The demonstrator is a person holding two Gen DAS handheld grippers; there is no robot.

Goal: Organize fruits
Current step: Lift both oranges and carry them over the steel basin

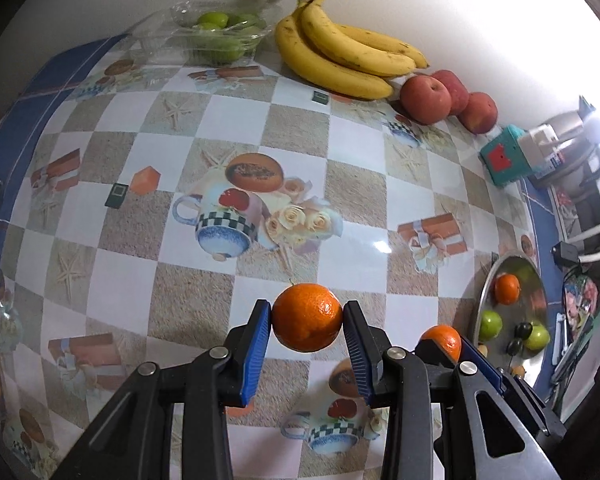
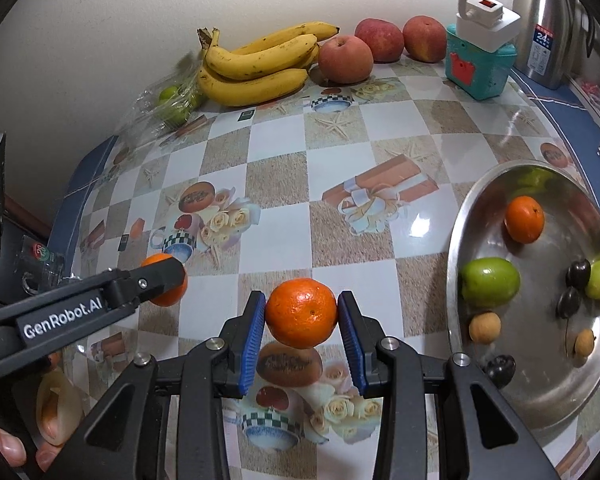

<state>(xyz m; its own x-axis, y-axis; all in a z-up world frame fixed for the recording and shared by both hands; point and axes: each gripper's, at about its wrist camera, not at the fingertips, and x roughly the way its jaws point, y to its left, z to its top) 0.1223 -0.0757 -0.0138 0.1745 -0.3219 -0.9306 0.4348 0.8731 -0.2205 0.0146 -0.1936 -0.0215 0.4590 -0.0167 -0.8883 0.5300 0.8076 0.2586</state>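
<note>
My left gripper (image 1: 307, 316) is shut on an orange (image 1: 307, 317), held above the patterned tablecloth. My right gripper (image 2: 301, 314) is shut on a second orange (image 2: 301, 313), also off the table. Each gripper shows in the other's view: the right gripper (image 1: 444, 344) with its orange (image 1: 442, 340) at the lower right of the left wrist view, the left gripper (image 2: 166, 280) with its orange (image 2: 168, 294) at the left of the right wrist view. A steel plate (image 2: 540, 396) on the right holds another orange (image 2: 524, 219), two green fruits, dark cherries and small brown fruits.
Bananas (image 2: 256, 68), three red apples (image 2: 346, 60) and a clear box of green fruit (image 1: 216, 36) line the back wall. A teal box with a white plug (image 2: 480, 56) and a steel flask (image 2: 544, 28) stand at the back right. A hand (image 2: 4, 448) is at lower left.
</note>
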